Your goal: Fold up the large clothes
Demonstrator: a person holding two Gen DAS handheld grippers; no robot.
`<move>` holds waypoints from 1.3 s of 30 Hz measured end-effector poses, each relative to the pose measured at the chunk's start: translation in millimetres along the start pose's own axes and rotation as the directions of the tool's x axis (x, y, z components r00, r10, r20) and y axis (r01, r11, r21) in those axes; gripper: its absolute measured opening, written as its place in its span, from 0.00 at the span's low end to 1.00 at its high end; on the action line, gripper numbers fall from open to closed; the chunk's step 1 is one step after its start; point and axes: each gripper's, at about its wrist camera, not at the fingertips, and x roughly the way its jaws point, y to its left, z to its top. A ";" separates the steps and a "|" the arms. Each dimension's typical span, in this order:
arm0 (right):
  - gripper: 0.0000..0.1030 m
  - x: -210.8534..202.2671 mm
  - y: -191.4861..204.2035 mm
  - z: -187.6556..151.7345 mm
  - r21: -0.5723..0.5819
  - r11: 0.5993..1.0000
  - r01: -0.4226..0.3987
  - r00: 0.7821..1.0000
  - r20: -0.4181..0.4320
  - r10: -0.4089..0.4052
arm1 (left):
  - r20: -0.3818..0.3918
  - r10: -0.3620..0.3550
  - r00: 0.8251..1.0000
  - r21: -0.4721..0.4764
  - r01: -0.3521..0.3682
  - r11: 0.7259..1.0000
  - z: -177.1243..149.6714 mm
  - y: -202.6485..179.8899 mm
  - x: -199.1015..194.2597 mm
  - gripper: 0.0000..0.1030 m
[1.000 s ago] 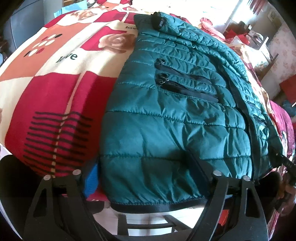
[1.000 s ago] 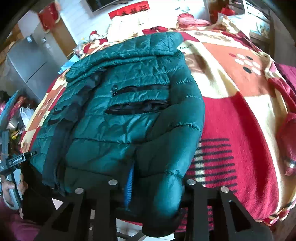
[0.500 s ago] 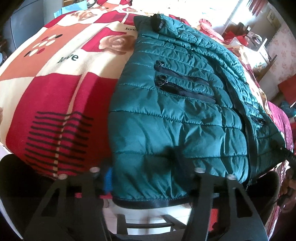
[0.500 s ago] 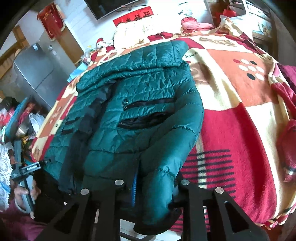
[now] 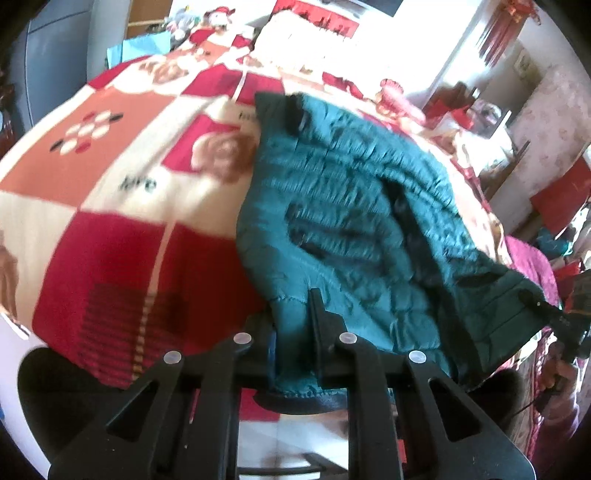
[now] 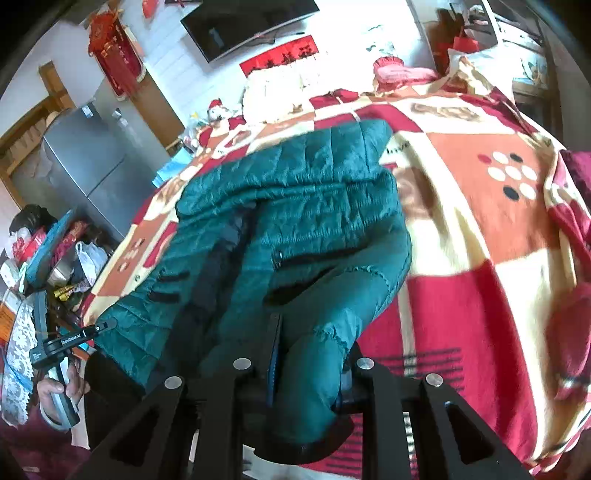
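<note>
The green quilted jacket lies on the bed's red, cream and orange blanket, collar toward the far end, and its near hem is now raised off the bed edge, where a second ago it lay flat and spread. The left gripper has drawn its fingers together since half a second ago, when they stood wide apart on either side of the hem; they are now clamped on a bunched fold of the hem's left corner. The right gripper likewise has its fingers pinched on the jacket's sleeve and hem on the other side, closer than before. From the right wrist view the left gripper shows gripping the far hem corner, which is pulled taut, with the person's hand on its handle. Both views now take in more of the room than earlier: a wall television and a grey refrigerator stand beyond the bed.
</note>
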 end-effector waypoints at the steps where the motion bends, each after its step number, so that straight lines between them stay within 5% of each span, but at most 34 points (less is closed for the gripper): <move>1: 0.19 -1.2 0.0 3.5 0.001 1.000 -0.003 1.000 0.008 0.003 | 0.009 -0.004 1.000 0.001 0.004 1.000 3.5 -1.0 -1.8 0.13; 17: 0.19 -1.2 1.1 55.2 0.022 1.000 0.006 0.996 0.091 -0.008 | 0.121 -0.014 0.993 -0.017 0.016 1.000 58.7 -6.2 -10.1 0.13; 39: 0.19 44.7 2.1 147.7 -0.009 0.983 0.185 0.971 0.156 -0.182 | 0.202 0.069 0.977 -0.057 -0.059 0.997 170.8 -17.2 34.6 0.13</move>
